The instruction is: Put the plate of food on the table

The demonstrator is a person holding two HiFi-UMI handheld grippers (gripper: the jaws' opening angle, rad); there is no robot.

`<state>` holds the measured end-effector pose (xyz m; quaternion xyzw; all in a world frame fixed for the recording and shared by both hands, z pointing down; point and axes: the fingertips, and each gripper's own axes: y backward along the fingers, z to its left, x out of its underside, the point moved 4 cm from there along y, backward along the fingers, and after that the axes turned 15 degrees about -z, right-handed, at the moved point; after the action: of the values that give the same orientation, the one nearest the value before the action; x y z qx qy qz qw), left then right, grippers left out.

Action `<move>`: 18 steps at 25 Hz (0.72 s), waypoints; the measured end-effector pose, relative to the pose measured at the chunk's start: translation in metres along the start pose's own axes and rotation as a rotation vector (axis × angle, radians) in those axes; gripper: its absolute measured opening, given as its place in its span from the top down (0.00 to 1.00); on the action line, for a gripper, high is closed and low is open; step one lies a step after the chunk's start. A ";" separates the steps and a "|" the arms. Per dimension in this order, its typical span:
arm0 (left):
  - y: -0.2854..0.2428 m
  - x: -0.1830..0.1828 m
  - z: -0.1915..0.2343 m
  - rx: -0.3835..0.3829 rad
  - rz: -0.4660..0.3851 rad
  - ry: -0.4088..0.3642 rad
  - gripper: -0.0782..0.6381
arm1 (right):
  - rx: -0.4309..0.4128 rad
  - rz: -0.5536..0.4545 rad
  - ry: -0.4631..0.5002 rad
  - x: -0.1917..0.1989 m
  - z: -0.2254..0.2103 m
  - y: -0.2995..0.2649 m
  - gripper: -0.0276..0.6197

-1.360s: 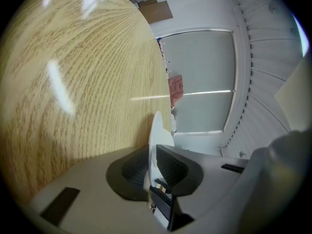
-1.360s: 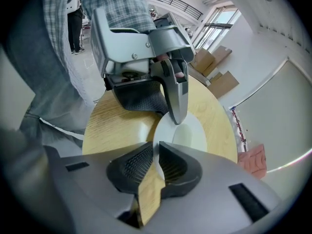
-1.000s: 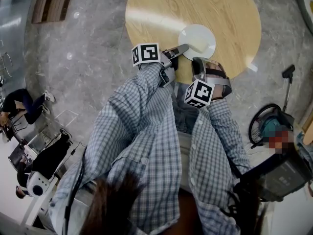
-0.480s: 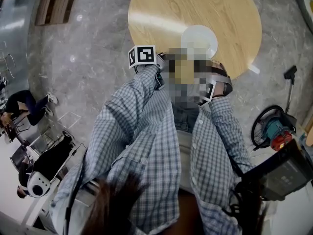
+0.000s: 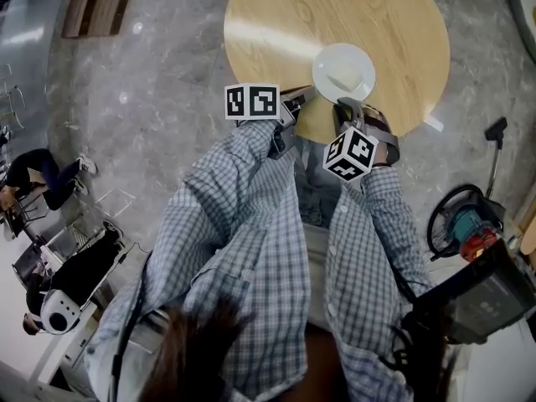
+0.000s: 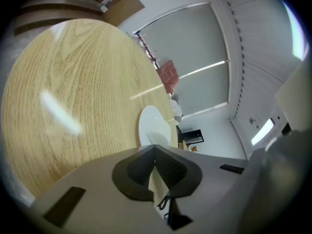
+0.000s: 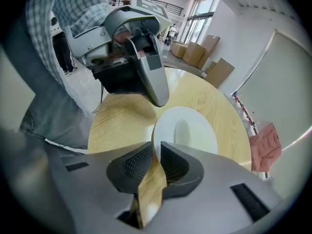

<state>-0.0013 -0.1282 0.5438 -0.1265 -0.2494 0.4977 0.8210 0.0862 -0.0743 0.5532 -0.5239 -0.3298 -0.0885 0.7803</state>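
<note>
Left gripper (image 6: 155, 149) has let go of plate (image 5: 343, 71). Its jaws now fully together, empty. Plate just beyond tips, flat on table (image 5: 276, 23). Right gripper (image 7: 156, 150) jaws narrow, plate rim between tips, seemingly pinched. Placement looks done; right release remains.

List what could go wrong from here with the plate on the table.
1. The right gripper appears clamped on the near rim of the plate; drawing back before opening could drag it toward the near edge of the table.
2. The left gripper, shut and empty, sits close beside the plate; a sideways move might knock it.
</note>
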 end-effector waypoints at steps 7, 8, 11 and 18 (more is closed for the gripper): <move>0.013 -0.018 -0.038 0.124 -0.078 -0.108 0.88 | 0.060 -0.087 -0.114 -0.017 -0.014 0.025 0.89; 0.016 -0.017 -0.044 0.131 -0.069 -0.138 0.88 | 0.077 -0.108 -0.163 -0.019 -0.016 0.031 0.89; 0.025 -0.019 -0.063 0.157 -0.044 -0.238 0.88 | 0.138 -0.189 -0.317 -0.031 -0.030 0.050 0.89; 0.030 -0.029 -0.094 0.198 -0.032 -0.354 0.88 | 0.262 -0.354 -0.520 -0.047 -0.065 0.082 0.89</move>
<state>0.0151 -0.1362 0.4429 0.0482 -0.3416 0.5210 0.7807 0.1170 -0.1054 0.4473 -0.3590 -0.6121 -0.0432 0.7033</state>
